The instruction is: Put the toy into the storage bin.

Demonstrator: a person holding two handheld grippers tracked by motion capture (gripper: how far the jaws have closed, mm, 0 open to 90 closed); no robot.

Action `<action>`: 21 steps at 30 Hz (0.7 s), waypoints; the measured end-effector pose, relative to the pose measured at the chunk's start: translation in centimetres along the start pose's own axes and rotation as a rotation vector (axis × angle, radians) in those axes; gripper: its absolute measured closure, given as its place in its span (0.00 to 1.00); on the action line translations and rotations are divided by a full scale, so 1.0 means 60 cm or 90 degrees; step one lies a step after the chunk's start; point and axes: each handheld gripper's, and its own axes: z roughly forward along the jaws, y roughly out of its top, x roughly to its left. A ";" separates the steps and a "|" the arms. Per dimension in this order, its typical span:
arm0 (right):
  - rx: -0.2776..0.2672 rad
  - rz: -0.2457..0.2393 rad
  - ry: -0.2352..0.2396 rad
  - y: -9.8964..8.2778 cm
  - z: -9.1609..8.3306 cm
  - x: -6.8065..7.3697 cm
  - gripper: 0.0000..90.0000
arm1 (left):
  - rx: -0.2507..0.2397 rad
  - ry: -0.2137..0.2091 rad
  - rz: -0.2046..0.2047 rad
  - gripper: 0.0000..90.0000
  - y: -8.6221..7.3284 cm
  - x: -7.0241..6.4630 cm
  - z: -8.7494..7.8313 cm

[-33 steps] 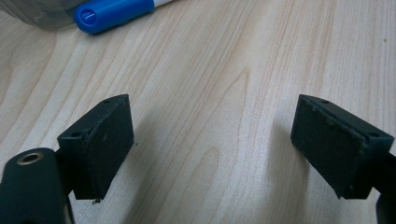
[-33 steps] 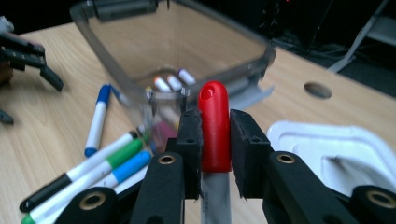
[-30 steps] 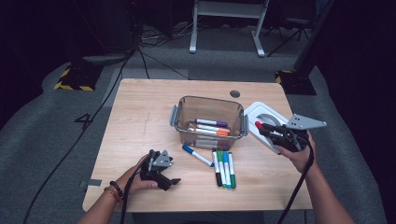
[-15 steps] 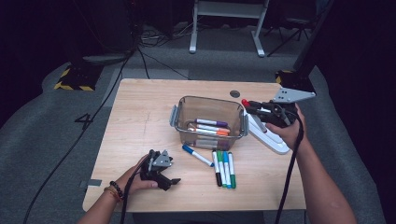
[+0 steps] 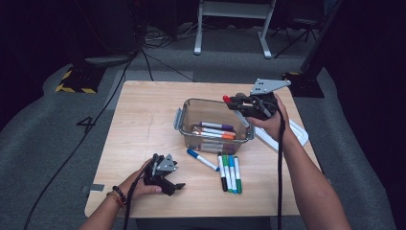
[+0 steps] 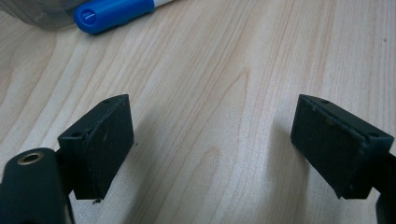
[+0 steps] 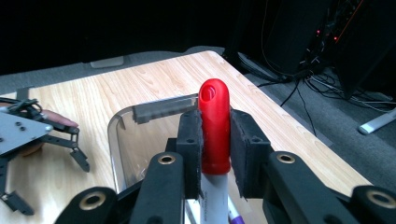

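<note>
1. Red marker (image 7: 214, 126) sits clamped between the jaws of the right gripper (image 5: 238, 102), pads pressed on both sides of its cap, rounded tip poking out past the jaw ends (right gripper view).

2. Right gripper held in the air above the far right corner of a clear plastic bin (image 5: 189, 129) on the desk (image 5: 143, 120); from the high view the marker's red tip points leftward over the bin's rim.

3. Inside the bin, below and beside the loaded jaws, lie several markers (image 5: 216, 130), among them a purple-capped and an orange one.

4. White lid (image 5: 297, 134) rests on the desk under the right forearm, on the near side of the gripping jaws.

5. Left gripper (image 5: 167, 176) rests low at the near left of the desk, jaws parted and gripping nothing (bare wood grain between the two black pads in the left gripper view).

6. Blue marker (image 6: 114, 14) lies ahead of the left jaws, up and to their left in that gripper's own view, well clear of the pads; the bin's curved wall shows just beyond it.

7. Row of loose markers (image 5: 229, 172), black-, green- and blue-capped, lies side by side on the desk to the right of the left jaws, between them and the bin's near wall.
</note>
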 end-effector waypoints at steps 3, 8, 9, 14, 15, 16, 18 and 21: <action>0.008 -0.001 0.012 0.005 0.018 0.002 0.84 | 0.001 0.000 0.000 0.15 0.000 0.000 0.000; 0.035 0.002 0.021 -0.001 0.055 0.003 0.84 | 0.000 0.000 0.000 0.15 0.000 0.000 0.000; 0.040 0.006 0.024 -0.004 0.061 0.003 0.84 | 0.000 0.000 0.000 0.15 0.000 0.000 0.000; 0.083 -0.001 0.039 -0.021 0.095 0.008 0.84 | 0.000 0.000 0.000 0.15 0.000 0.000 0.000; 0.090 -0.002 0.042 -0.023 0.099 0.008 0.84 | 0.000 0.000 0.000 0.15 0.000 0.000 0.000; 0.103 -0.007 0.049 -0.025 0.104 0.010 0.84 | 0.000 0.000 0.000 0.15 0.000 0.000 0.000; 0.118 -0.012 0.057 -0.027 0.110 0.014 0.84 | 0.000 0.000 0.000 0.15 0.000 0.000 0.000; 0.160 -0.025 0.079 -0.029 0.124 0.023 0.84 | 0.000 0.000 0.000 0.15 0.000 0.000 0.000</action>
